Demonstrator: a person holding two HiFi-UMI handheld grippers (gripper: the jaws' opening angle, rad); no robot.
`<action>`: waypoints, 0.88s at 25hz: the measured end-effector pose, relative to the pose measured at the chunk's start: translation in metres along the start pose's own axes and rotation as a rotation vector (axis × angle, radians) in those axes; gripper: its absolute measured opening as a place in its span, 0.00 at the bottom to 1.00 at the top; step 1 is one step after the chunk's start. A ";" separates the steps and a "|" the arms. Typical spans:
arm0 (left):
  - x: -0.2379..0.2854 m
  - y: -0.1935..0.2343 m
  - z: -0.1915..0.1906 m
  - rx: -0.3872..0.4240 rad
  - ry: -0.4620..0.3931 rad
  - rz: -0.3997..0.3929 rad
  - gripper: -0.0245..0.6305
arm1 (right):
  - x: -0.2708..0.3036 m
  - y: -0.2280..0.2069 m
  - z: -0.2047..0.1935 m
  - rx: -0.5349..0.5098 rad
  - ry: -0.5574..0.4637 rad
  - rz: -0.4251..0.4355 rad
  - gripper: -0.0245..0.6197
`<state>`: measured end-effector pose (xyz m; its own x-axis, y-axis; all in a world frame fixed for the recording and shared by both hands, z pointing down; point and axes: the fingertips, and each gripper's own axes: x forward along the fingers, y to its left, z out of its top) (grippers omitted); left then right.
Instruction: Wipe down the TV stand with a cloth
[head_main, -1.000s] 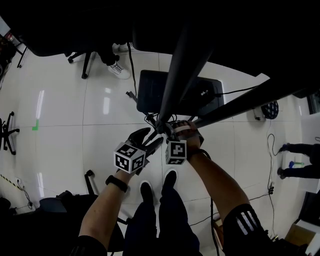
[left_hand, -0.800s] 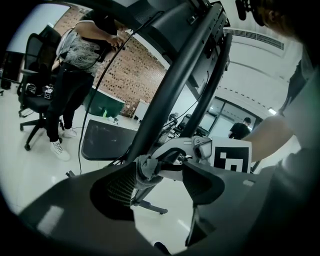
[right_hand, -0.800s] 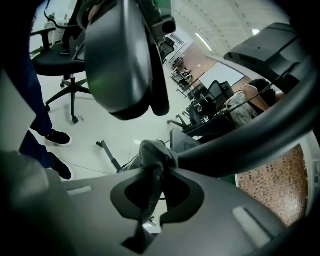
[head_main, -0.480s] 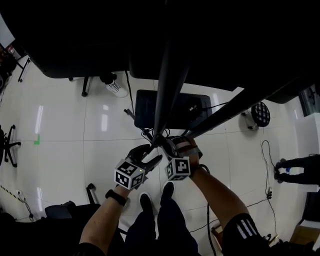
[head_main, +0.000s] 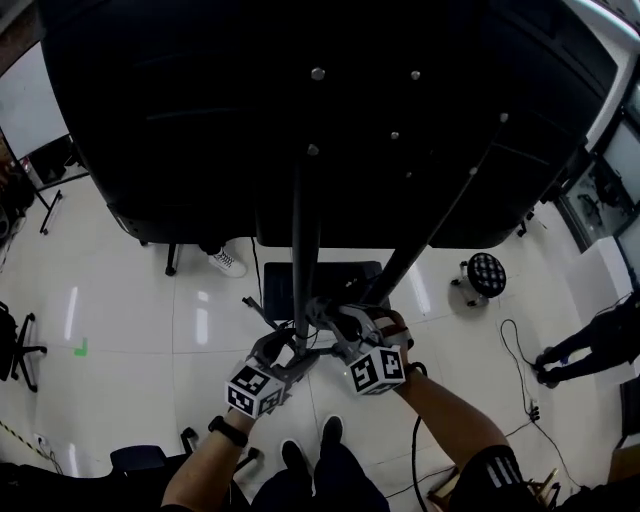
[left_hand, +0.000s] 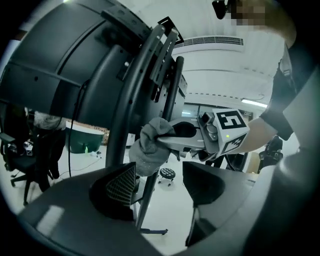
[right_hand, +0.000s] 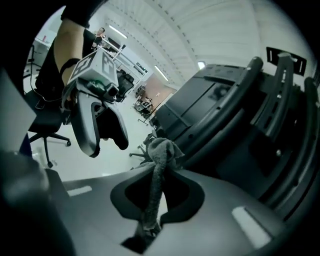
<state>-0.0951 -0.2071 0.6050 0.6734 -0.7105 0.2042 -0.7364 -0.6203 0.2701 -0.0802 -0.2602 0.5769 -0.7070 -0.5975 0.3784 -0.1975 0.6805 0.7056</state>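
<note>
From the head view, I look down past the back of the big black TV (head_main: 300, 120) to the white floor (head_main: 130, 300). The TV stand (head_main: 299, 250) has dark poles that run down to my two claws. My left gripper (head_main: 287, 350) and right gripper (head_main: 335, 318) sit close together at the poles. I see no box, bin or bowl here, so there is nothing to look inside.

From the left gripper view, this claw is spread wide and holds nothing. A thin pole runs past between its two sides. I can't tell if it touches. The grey cloth (left_hand: 149, 150) is bunched up against a pole, stuck in the other claw.

From the right gripper view, this claw is pinching the cloth tight, and the cloth's puffy end rests on the stand.

I think the wiping is going on now. I can't tell which parts are clean. The other poles and the bottom likely need a rub too.
</note>
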 end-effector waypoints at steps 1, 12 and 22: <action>-0.005 -0.004 0.016 0.005 -0.016 -0.001 0.52 | -0.010 -0.014 0.013 -0.006 -0.013 -0.023 0.07; -0.038 -0.082 0.176 0.156 -0.145 -0.064 0.51 | -0.130 -0.160 0.127 -0.073 -0.080 -0.240 0.07; -0.030 -0.151 0.305 0.309 -0.255 -0.107 0.50 | -0.224 -0.289 0.179 -0.197 -0.118 -0.396 0.07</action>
<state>-0.0240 -0.1942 0.2710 0.7381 -0.6720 -0.0599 -0.6742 -0.7381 -0.0262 0.0136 -0.2476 0.1811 -0.6776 -0.7354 -0.0059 -0.3433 0.3091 0.8869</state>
